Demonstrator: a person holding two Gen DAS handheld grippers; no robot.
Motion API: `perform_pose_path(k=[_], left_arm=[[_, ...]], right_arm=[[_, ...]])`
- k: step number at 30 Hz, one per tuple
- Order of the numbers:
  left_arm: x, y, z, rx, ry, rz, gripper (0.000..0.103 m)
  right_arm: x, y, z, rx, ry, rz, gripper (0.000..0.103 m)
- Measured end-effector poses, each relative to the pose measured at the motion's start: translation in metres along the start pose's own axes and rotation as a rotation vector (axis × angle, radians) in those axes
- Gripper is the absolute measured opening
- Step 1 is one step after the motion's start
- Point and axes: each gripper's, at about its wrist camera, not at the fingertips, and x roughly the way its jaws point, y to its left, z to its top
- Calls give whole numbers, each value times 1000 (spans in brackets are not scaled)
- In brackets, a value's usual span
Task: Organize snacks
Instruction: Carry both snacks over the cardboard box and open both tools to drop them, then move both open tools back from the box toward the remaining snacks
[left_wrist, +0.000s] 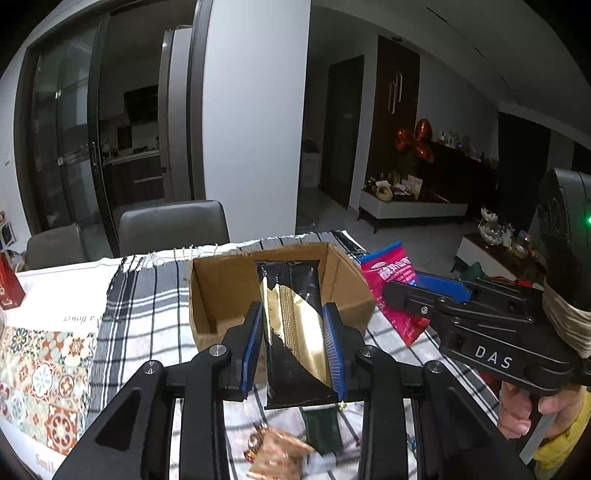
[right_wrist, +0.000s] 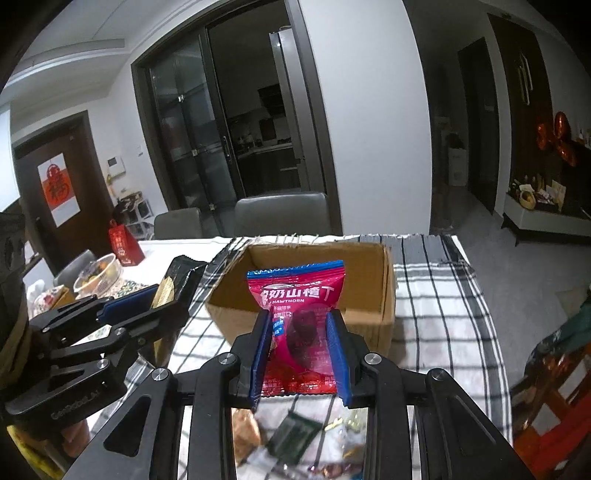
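Left gripper (left_wrist: 293, 343) clamping black-gold packet (left_wrist: 291, 325), holding it just short of box (left_wrist: 221, 291). Right gripper (right_wrist: 300, 350) pinching red packet (right_wrist: 301, 332) beside it, also short of box.

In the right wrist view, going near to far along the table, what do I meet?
Loose snacks on the cloth, then the red hawthorn packet in the right gripper, then the cardboard box, then the grey chair.
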Motion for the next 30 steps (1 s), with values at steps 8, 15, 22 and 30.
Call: perform_pose_path(k=[8, 15, 22, 30], left_arm=[[34, 16, 29, 2, 16, -2, 32], [73, 29, 47, 6, 50, -1, 32], [110, 37, 52, -12, 113, 4, 37], [98, 39, 47, -40, 106, 19, 59]], right_arm=[[42, -10, 31, -7, 40, -1, 31], [78, -25, 44, 9, 88, -15, 31], [103, -34, 47, 28, 135, -20, 32], [96, -37, 40, 35, 146, -46, 44]])
